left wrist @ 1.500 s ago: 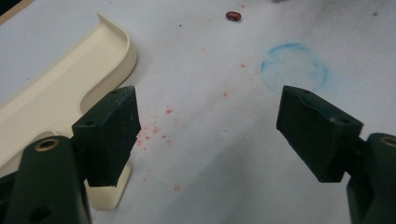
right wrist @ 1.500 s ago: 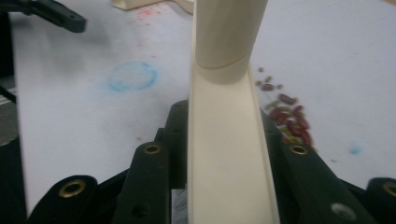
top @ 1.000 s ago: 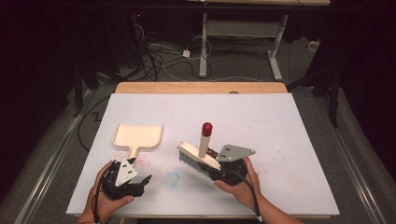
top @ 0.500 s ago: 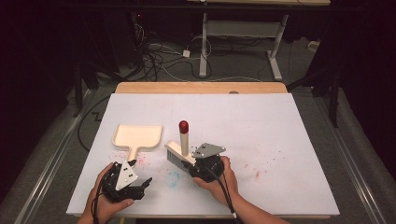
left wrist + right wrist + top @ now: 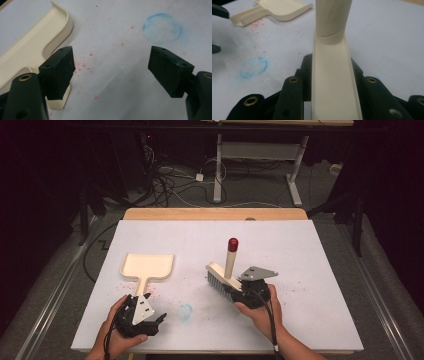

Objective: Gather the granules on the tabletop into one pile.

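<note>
The brush [image 5: 222, 279] is being held clamped in the right tool [image 5: 248, 292], bristles down at centre frame of the high view, and it is best being drawn low and flat toward the red crumbs [image 5: 159, 292] so that they are being driven leftward rather than scattered. The dustpan [image 5: 146, 268] is lying at left of centre on the worktop [image 5: 320, 270], its handle end just beside the left tool [image 5: 111, 72], whose jaws are standing wide with nothing held.

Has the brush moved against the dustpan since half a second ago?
Yes. The brush, clamped in the right claw, has swung back to the right, away from the dustpan, which has stayed put.
</note>
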`<state>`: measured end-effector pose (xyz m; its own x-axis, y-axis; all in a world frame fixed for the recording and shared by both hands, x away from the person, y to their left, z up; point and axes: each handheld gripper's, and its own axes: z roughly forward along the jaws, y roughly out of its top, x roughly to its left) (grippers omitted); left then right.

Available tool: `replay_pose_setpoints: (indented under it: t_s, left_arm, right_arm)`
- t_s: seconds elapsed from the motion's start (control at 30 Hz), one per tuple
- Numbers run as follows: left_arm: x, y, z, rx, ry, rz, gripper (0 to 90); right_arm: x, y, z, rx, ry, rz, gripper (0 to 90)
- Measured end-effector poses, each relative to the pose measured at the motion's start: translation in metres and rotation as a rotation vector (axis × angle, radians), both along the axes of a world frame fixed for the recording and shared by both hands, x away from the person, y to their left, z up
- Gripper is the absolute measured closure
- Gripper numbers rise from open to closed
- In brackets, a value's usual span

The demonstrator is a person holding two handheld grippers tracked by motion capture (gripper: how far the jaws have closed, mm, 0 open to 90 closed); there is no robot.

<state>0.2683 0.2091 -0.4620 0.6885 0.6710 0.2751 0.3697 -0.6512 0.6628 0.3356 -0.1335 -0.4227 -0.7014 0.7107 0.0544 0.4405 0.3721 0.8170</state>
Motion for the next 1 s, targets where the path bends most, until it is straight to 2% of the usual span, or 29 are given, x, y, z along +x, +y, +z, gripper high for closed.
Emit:
replay_pose_setpoints:
  t_s: [0.07,0.1,0.23,0.3,0.33,0.4,0.43,0.47,0.53,0.63,0.67,0.7,0.8,0.83,1.0]
  left_arm:
    - [0.002,0.001,-0.001,0.0,0.006,0.005,20.8]
    - [0.003,0.001,-0.001,-0.001,0.006,0.007,20.8]
    - [0.004,0.004,0.0,-0.011,0.004,0.009,20.8]
    - [0.003,0.006,0.001,-0.016,0.002,0.01,20.8]
    - [0.003,0.006,0.001,-0.015,0.0,0.01,20.8]
    - [0.002,0.007,0.002,-0.016,-0.003,0.008,20.8]
    - [0.001,0.007,0.002,-0.014,-0.004,0.009,20.8]
    - [0.001,0.007,0.001,-0.015,-0.007,0.008,20.8]
    - [0.001,0.008,0.002,-0.016,-0.006,0.009,20.8]
    - [0.0,0.008,0.002,-0.017,-0.008,0.011,20.8]
    - [0.0,0.008,0.002,-0.02,-0.011,0.01,20.8]
    - [0.0,0.008,0.003,-0.021,-0.014,0.012,20.8]
    - [-0.001,0.007,0.004,-0.024,-0.02,0.013,20.8]
    - [-0.001,0.006,0.004,-0.019,-0.02,0.013,20.8]
    - [0.001,0.003,0.004,-0.011,-0.022,0.003,20.8]
  right_arm:
    - [-0.001,-0.002,0.004,0.011,-0.012,-0.003,67.4]
    - [-0.003,-0.006,0.012,0.001,-0.044,0.008,67.4]
    - [-0.004,-0.016,0.02,0.011,-0.072,0.005,67.4]
    - [-0.005,-0.025,0.024,0.015,-0.085,0.004,67.4]
    - [-0.007,-0.034,0.028,0.005,-0.115,0.018,67.4]
    - [-0.008,-0.039,0.029,-0.007,-0.13,0.024,67.4]
    - [-0.009,-0.05,0.033,-0.015,-0.141,0.036,67.4]
    - [-0.009,-0.05,0.033,-0.015,-0.141,0.036,67.4]
    - [-0.013,-0.07,0.035,-0.03,-0.137,0.031,67.4]
    - [-0.018,-0.083,0.033,-0.054,-0.14,0.015,67.4]
    - [-0.022,-0.096,0.03,-0.075,-0.141,-0.001,67.4]
    - [-0.022,-0.096,0.03,-0.075,-0.141,-0.001,67.4]
    - [-0.024,-0.115,0.025,-0.078,-0.134,-0.046,67.4]
    - [-0.024,-0.123,0.021,-0.094,-0.131,-0.077,67.4]
    - [-0.021,-0.124,0.011,-0.118,-0.106,-0.078,67.4]
